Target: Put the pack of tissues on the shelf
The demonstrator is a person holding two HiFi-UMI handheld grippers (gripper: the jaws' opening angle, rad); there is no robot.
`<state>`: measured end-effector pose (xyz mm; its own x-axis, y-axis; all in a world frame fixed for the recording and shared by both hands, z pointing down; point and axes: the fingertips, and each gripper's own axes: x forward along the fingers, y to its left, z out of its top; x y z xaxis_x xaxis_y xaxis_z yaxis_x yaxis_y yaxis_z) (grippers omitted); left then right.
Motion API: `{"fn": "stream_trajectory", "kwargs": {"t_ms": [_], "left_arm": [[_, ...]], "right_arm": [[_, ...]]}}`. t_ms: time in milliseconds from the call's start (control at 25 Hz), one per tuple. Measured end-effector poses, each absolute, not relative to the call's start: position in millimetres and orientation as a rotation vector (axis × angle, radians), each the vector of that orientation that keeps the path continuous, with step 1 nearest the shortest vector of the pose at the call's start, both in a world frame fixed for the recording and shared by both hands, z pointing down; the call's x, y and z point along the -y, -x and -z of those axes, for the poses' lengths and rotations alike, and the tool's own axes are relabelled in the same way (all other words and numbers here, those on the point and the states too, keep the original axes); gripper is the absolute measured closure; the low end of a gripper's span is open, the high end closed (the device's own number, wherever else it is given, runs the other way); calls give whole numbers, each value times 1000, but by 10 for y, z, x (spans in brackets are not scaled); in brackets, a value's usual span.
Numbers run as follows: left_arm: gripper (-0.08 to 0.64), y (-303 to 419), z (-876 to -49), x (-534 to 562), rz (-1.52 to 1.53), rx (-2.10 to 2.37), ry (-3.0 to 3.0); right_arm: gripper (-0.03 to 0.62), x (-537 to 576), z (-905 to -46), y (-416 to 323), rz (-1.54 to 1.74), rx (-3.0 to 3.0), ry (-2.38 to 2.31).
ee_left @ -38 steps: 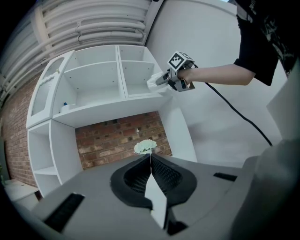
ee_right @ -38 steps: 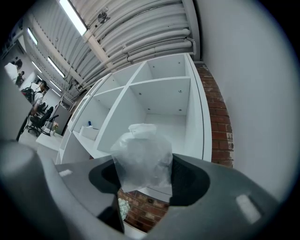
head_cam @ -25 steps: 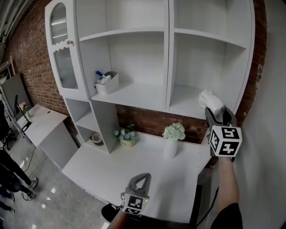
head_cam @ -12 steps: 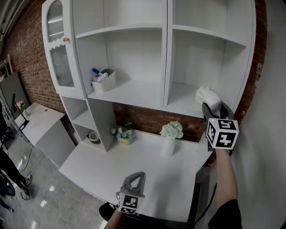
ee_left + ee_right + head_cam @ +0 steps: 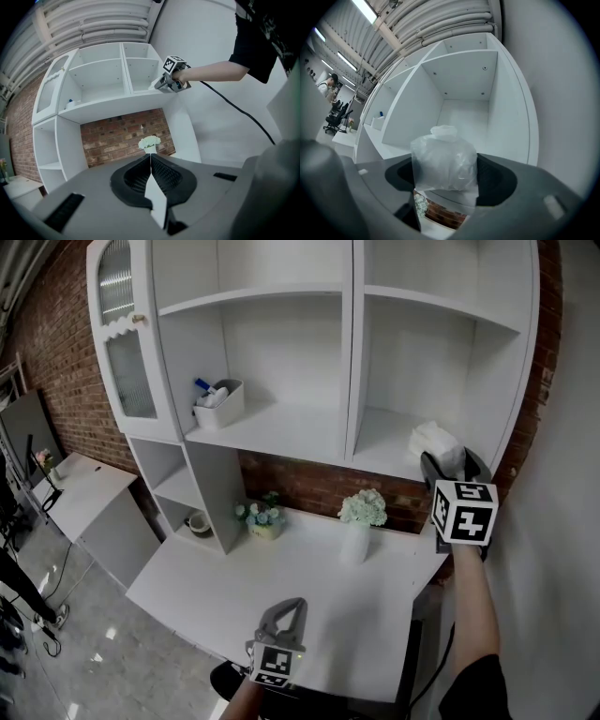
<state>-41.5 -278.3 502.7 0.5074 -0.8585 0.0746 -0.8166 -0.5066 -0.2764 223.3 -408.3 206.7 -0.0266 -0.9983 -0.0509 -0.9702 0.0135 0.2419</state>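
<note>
Right gripper (image 5: pixel 453 465) is up at the front lip of the right-hand shelf (image 5: pixel 380 460). Its jaws are opening, with the pack of tissues (image 5: pixel 444 159) between them and the wrap lying against both pads. Left gripper (image 5: pixel 284 613) hangs low over the table (image 5: pixel 216 577), jaws together, nothing in them.

Pack sits near the shelf's front edge; cannot tell whether its base bears fully on the board.

Risks, as judged:
- If much of it overhangs, release lets it tip forward and drop toward the vase of flowers (image 5: pixel 360 526) below.
- Loose plastic wrap may cling to a pad; pulling back would drag the pack off the edge.
- A soft pack may slump once freed.
</note>
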Motion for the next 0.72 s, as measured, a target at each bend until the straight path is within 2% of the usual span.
{"fn": "stream_trajectory", "kwargs": {"t_ms": [360,720], "left_arm": [[549,448,-5042,2786,297,-1444,2544],[549,373,-4947,2745,268,-1415,2561]], "right_arm": [[191,4090,-2135,-2213,248,2191,-2072],[167,3904,-1961,-2147,347,2306,-2069]]}}
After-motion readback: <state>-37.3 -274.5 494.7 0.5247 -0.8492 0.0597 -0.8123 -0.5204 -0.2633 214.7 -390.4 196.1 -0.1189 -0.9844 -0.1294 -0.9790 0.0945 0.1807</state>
